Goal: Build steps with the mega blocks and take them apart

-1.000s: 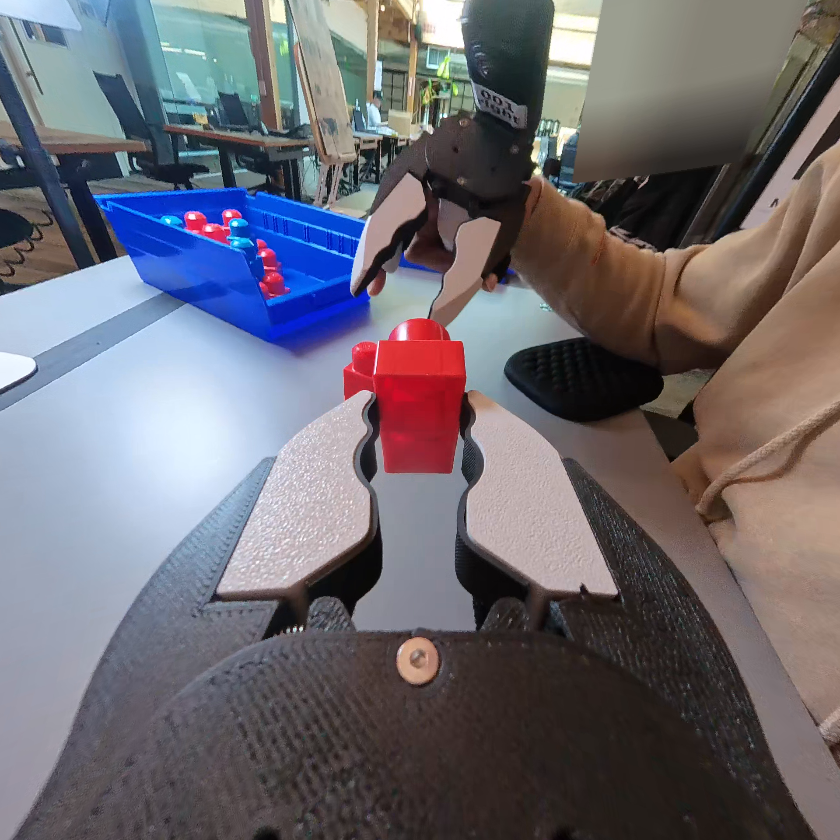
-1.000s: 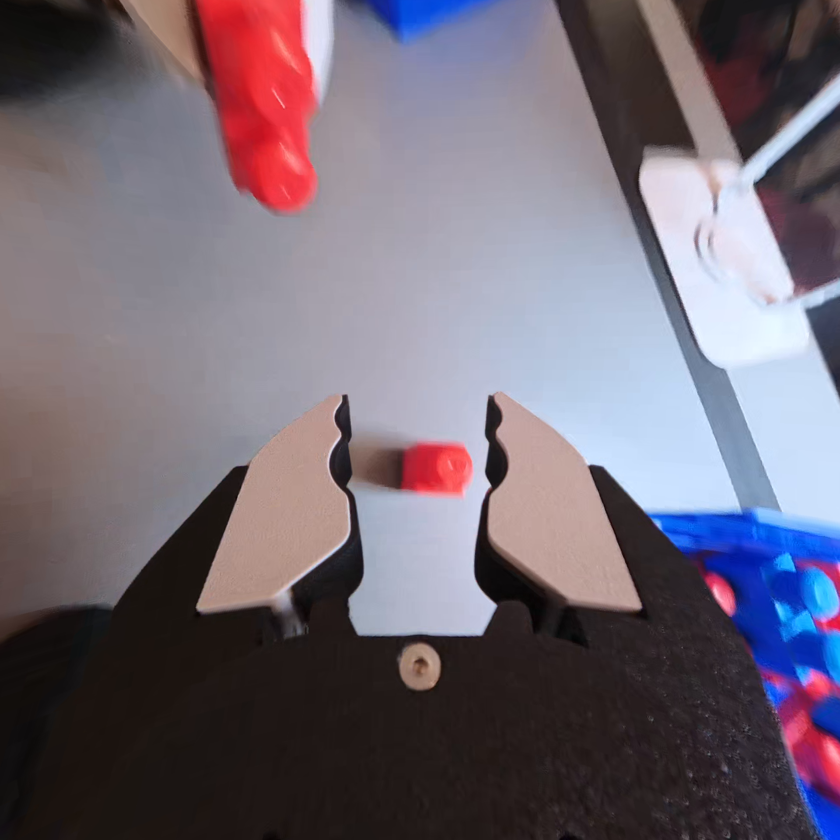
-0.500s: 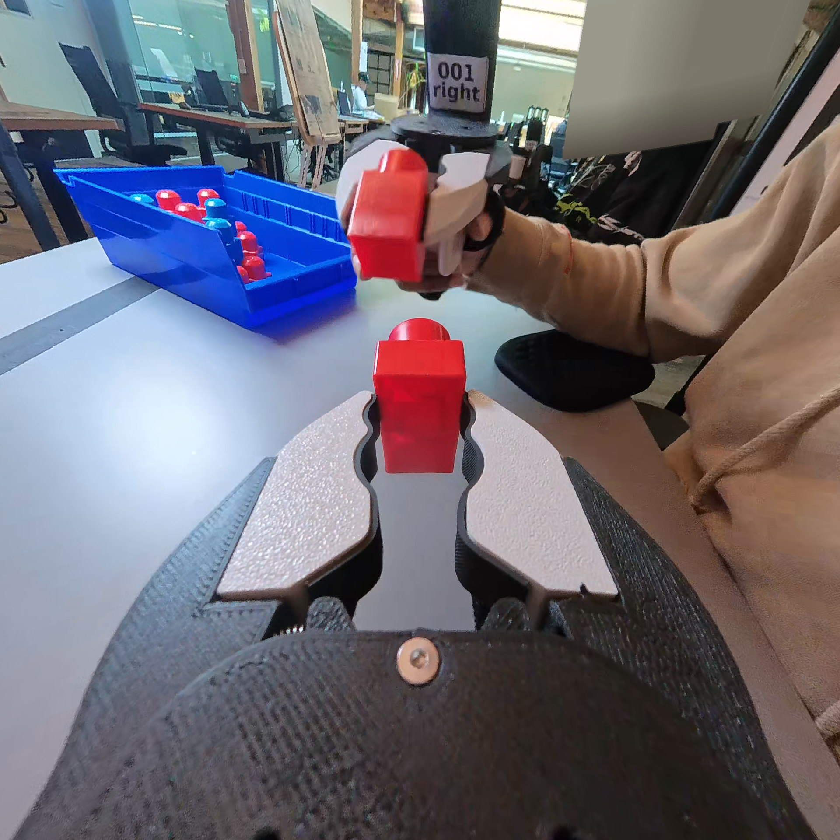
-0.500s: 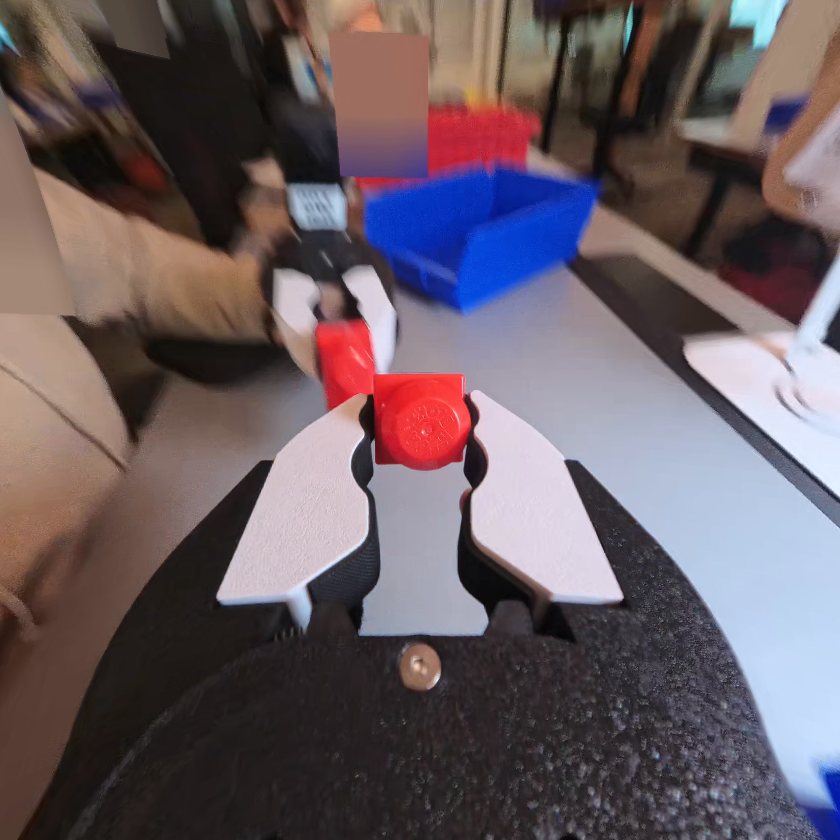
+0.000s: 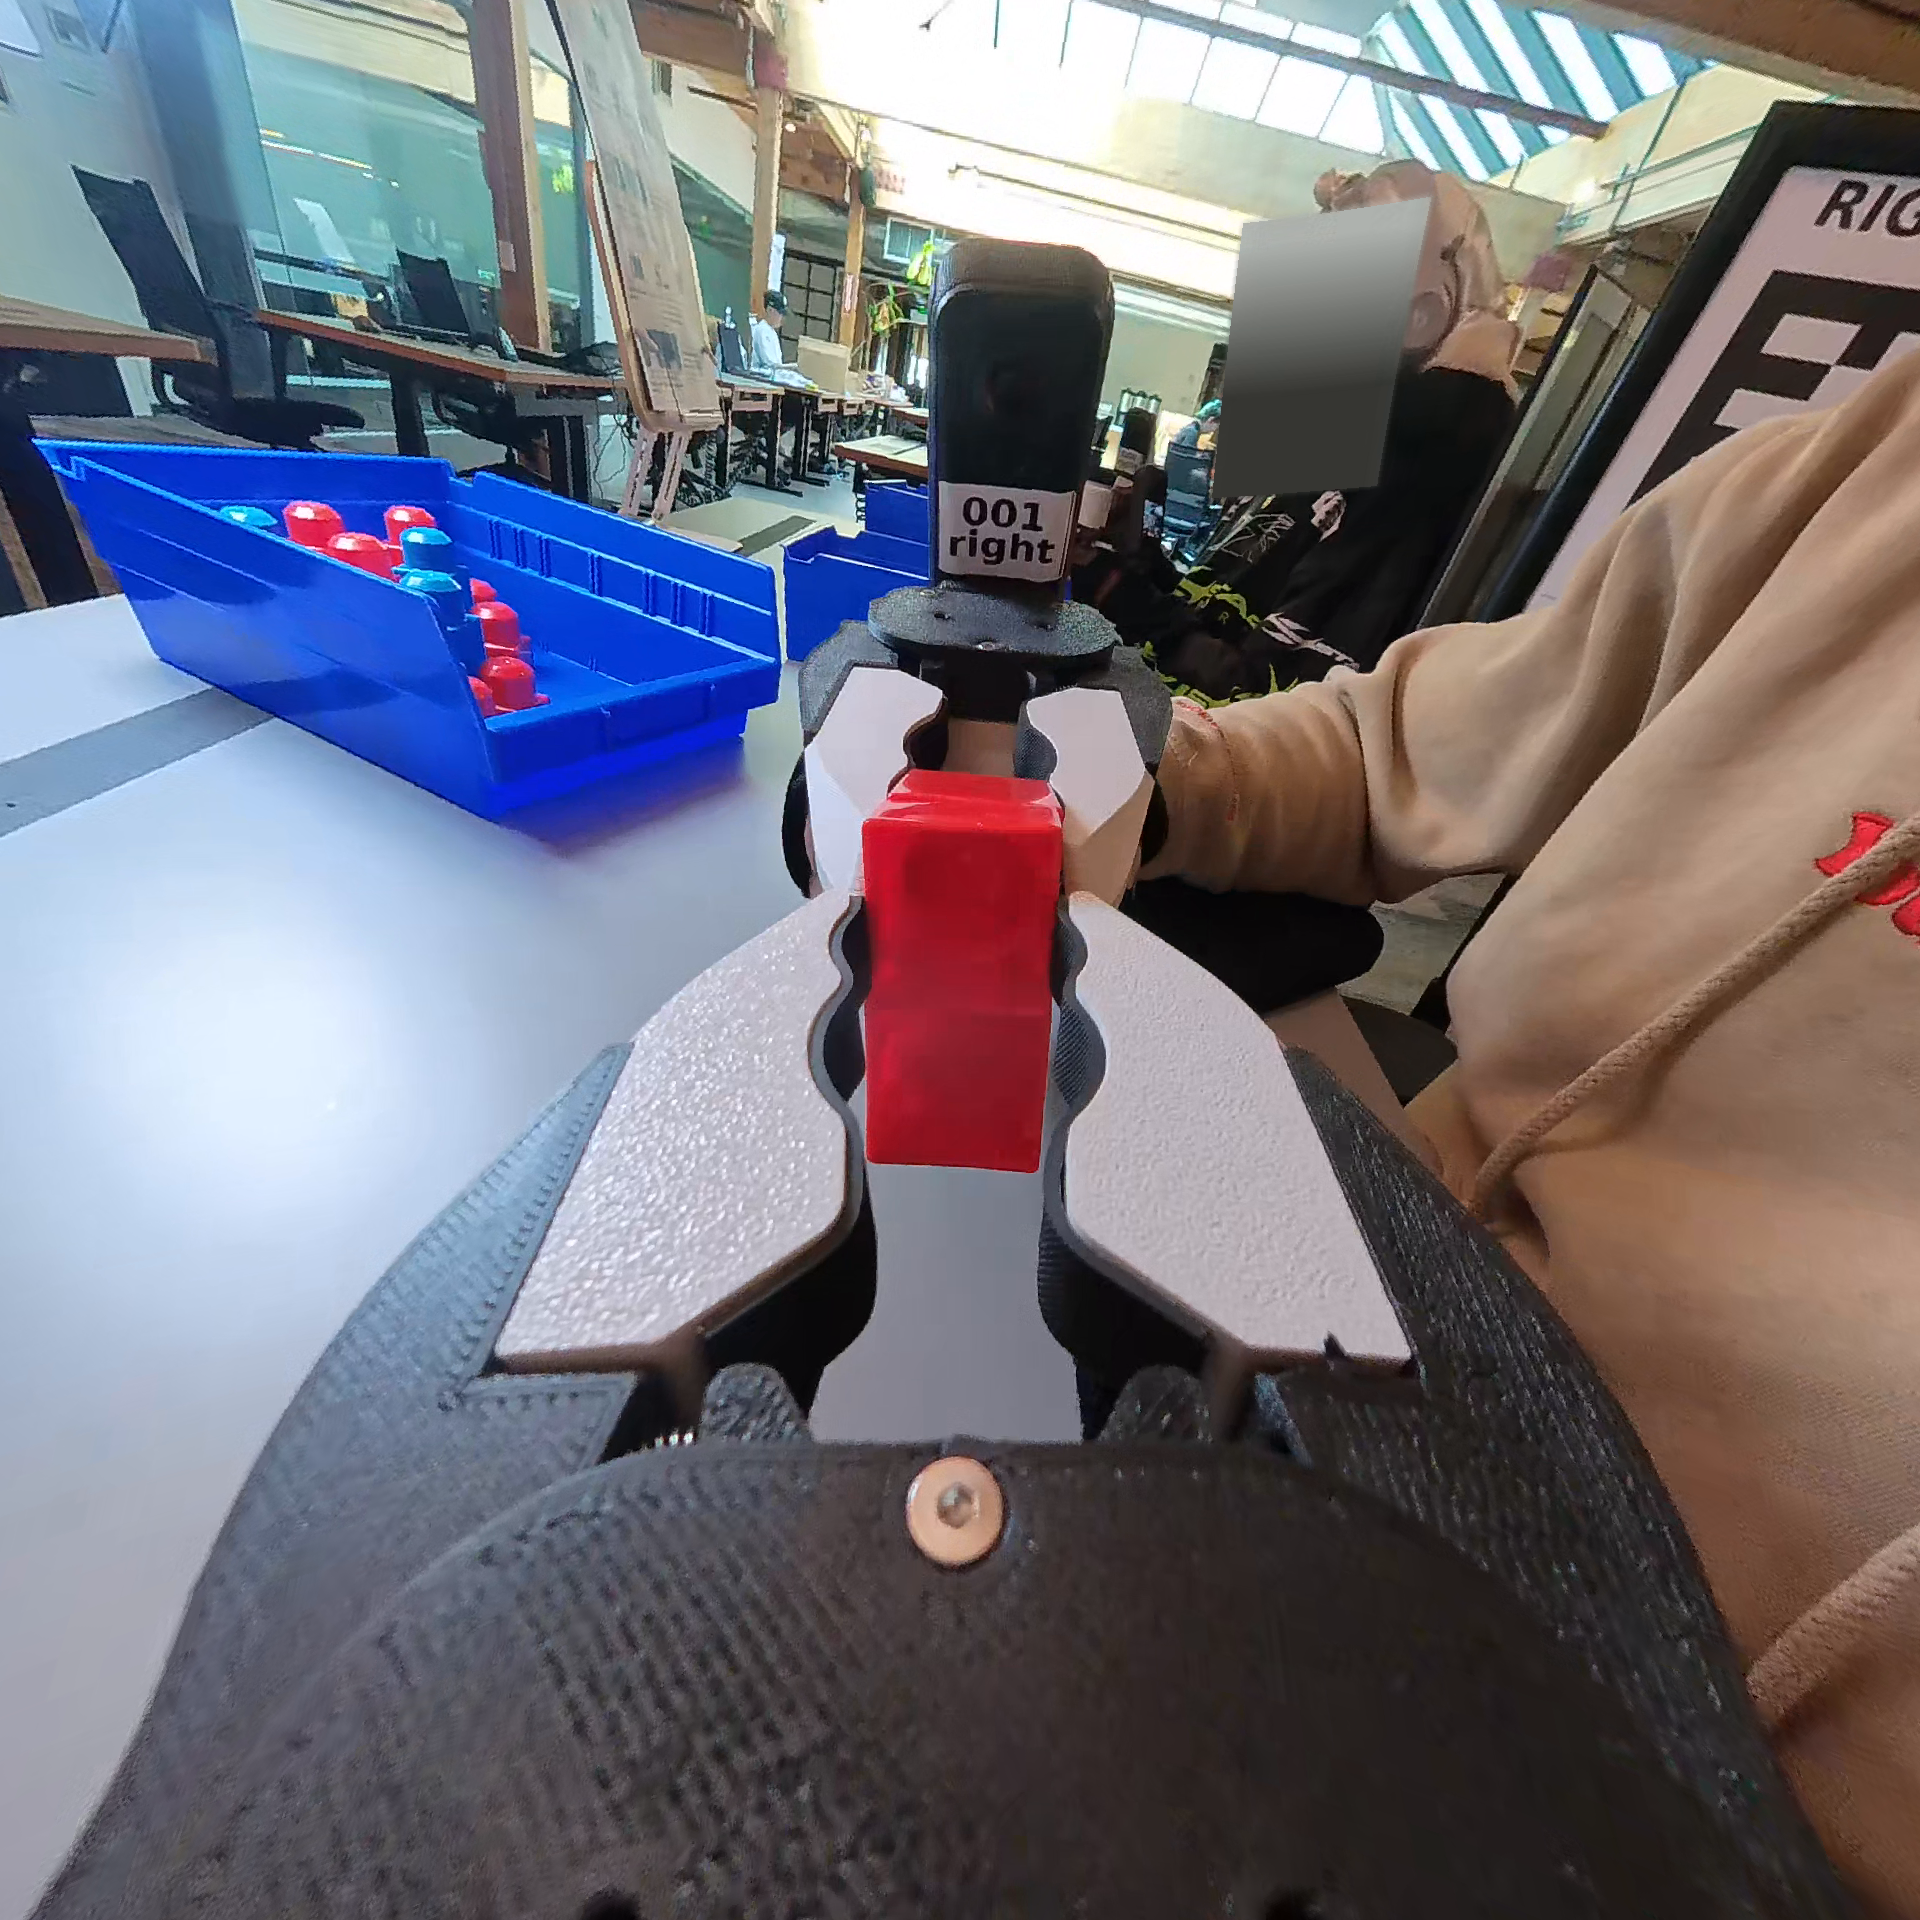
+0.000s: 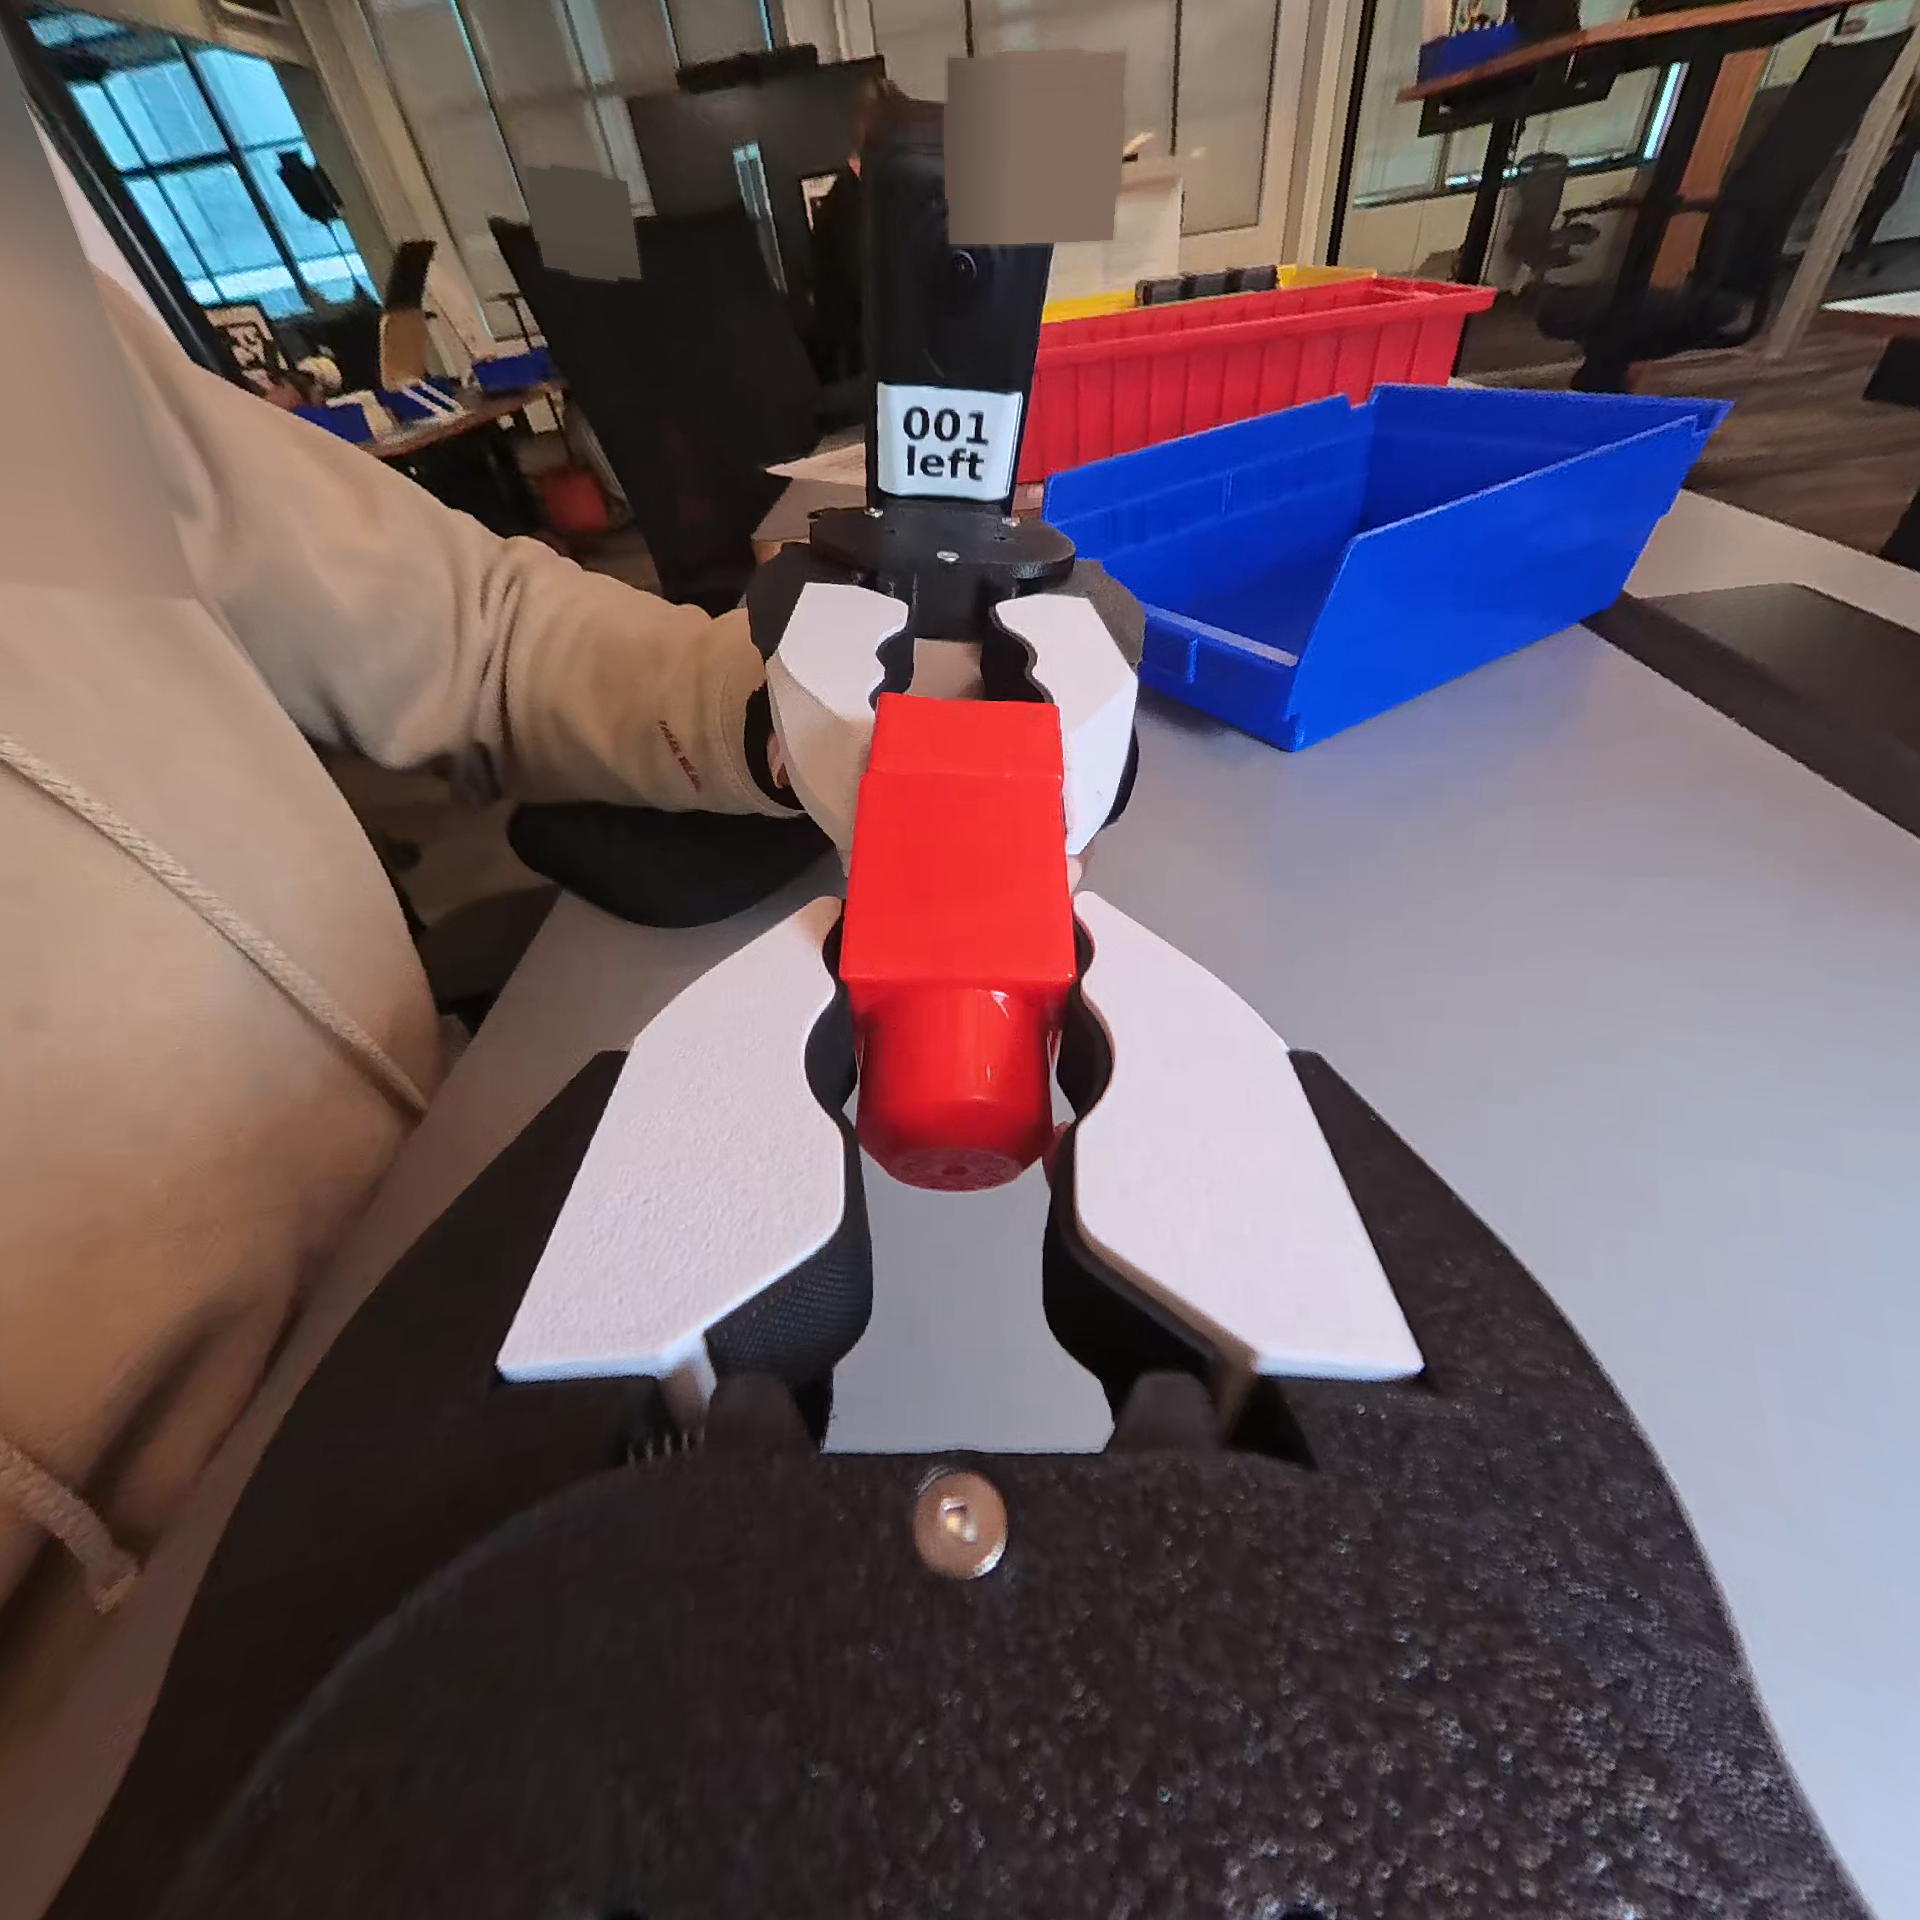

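Note:
My left gripper [image 5: 956, 925] is shut on a red mega block [image 5: 954, 1081] and holds it above the grey table [image 5: 312, 987]. My right gripper [image 6: 956, 920] is shut on a second red block [image 6: 956, 894], its stud pointing back at the right camera. The two grippers face each other tip to tip. The two blocks meet end to end, and the first block's stud is hidden between them. In the left wrist view the right gripper [image 5: 966, 831] and its block [image 5: 971, 795] sit just beyond mine. In the right wrist view the left gripper [image 6: 961, 769] and its block [image 6: 966, 732] sit beyond.
A blue bin [image 5: 623, 717] with several red and blue blocks stands at the far left of the table. An empty blue bin [image 6: 1455, 582] stands on the other end, with a red bin [image 6: 1247, 353] behind it. A person's beige sleeves and body border the table's near edge. My left and right fingertips are right by each other.
The right gripper closed on a red block lying on the table, lifted it, and turned to face the left gripper. It then pressed that block against the block held by the left.

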